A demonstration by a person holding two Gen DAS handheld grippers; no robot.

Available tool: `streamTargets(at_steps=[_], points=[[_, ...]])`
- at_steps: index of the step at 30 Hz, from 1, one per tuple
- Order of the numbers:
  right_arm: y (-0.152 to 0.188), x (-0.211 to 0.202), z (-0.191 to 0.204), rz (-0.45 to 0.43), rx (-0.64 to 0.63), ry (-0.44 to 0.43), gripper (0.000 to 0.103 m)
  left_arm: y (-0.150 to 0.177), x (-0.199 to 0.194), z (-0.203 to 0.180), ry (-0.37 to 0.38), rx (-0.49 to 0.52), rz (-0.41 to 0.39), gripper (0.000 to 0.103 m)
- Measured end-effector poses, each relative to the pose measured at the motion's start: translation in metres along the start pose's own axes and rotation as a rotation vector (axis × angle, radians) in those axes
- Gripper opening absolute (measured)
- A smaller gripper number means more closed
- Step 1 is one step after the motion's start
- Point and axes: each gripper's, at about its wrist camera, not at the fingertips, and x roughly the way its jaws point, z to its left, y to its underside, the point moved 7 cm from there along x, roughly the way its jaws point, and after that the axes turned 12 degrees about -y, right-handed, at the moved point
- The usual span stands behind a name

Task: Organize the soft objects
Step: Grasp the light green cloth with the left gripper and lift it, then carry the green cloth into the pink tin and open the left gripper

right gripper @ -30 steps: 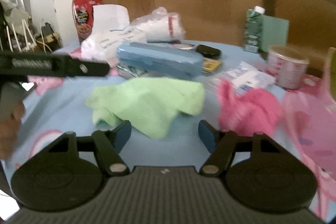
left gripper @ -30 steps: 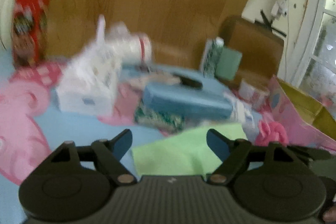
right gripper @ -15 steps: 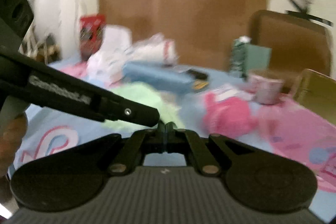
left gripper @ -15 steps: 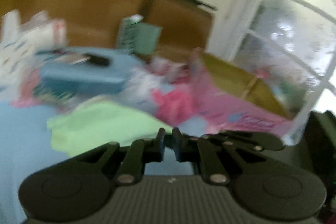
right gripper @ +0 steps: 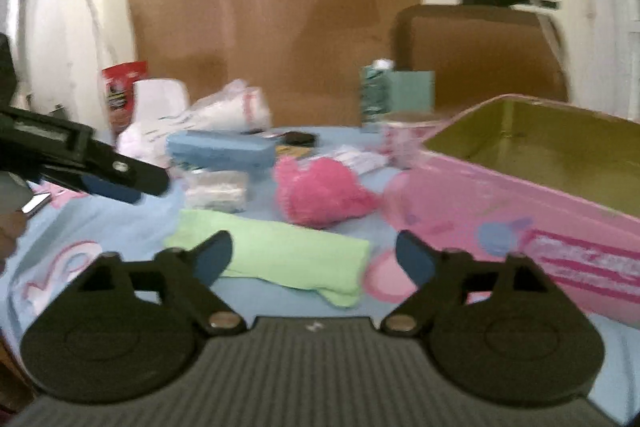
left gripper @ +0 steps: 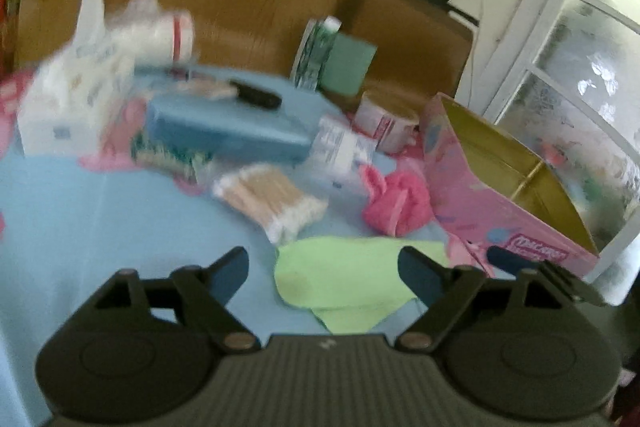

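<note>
Hand-held grippers (left gripper: 324, 273) (right gripper: 314, 257) opening, empty, above green cloth (left gripper: 352, 279).

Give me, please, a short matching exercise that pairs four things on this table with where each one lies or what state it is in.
Things:
1. green cloth
2. pink fluffy cloth
3. pink box
4. pack of cotton swabs

Places or states:
A. open on top, yellow-green inside, with a divider
B. lies flat on the blue tablecloth, nearest both cameras
C. clear wrapper, left of the pink fluffy cloth in the left wrist view
D. crumpled in a heap, between the green cloth and the blue case

Pairs: 1-B, 2-D, 3-A, 4-C
</note>
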Motion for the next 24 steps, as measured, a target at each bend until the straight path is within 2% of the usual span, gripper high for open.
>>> streamTargets(at_steps=[3, 4, 5, 6, 7, 8, 9, 12, 13, 14, 18, 20, 24], points=[[0.005, 0.027, 0.011, 0.079, -0.024, -0.012, 0.092, 0.006, 0.016, -0.013, 0.046, 0.018, 0.056, 0.073], [0.009, 0.039, 0.013, 0.122, -0.029, -0.012, 0.089, 0.010, 0.022, -0.018, 0.051, 0.031, 0.073, 0.061], [0.015, 0.043, 0.016, 0.142, -0.024, -0.034, 0.074, 0.016, 0.031, -0.023, 0.059, 0.040, 0.110, 0.050], [0.017, 0.045, 0.019, 0.138, -0.039, -0.039, 0.066, 0.017, 0.032, -0.028, 0.052, 0.052, 0.076, 0.047], [0.019, 0.044, 0.025, 0.133, -0.082, -0.030, 0.040, 0.021, 0.033, -0.037, 0.084, 0.073, 0.084, 0.037], [0.022, 0.043, 0.031, 0.133, -0.106, -0.051, 0.023, 0.022, 0.033, -0.046, 0.149, 0.074, 0.109, 0.032], [0.023, 0.042, 0.033, 0.127, -0.103, -0.066, 0.017, 0.022, 0.032, -0.051, 0.146, 0.079, 0.105, 0.030], [0.023, 0.028, 0.027, 0.061, -0.100, -0.020, 0.014, 0.019, 0.024, -0.071, 0.165, 0.147, 0.064, 0.027], [0.019, 0.021, 0.023, 0.032, -0.083, -0.013, 0.004, 0.014, 0.018, -0.078, 0.206, 0.148, 0.051, 0.025], [0.015, 0.015, 0.018, -0.001, -0.066, -0.003, 0.003, 0.009, 0.014, -0.086, 0.246, 0.151, 0.044, 0.025], [-0.011, -0.011, 0.003, -0.135, -0.062, 0.086, 0.003, -0.015, -0.005, -0.129, 0.318, 0.236, -0.047, 0.025], [-0.022, -0.025, -0.006, -0.187, -0.056, 0.114, 0.003, -0.027, -0.010, -0.149, 0.360, 0.258, -0.064, 0.025], [-0.035, -0.043, -0.024, -0.219, -0.031, 0.146, 0.003, -0.044, -0.010, -0.177, 0.385, 0.262, -0.084, 0.025]])
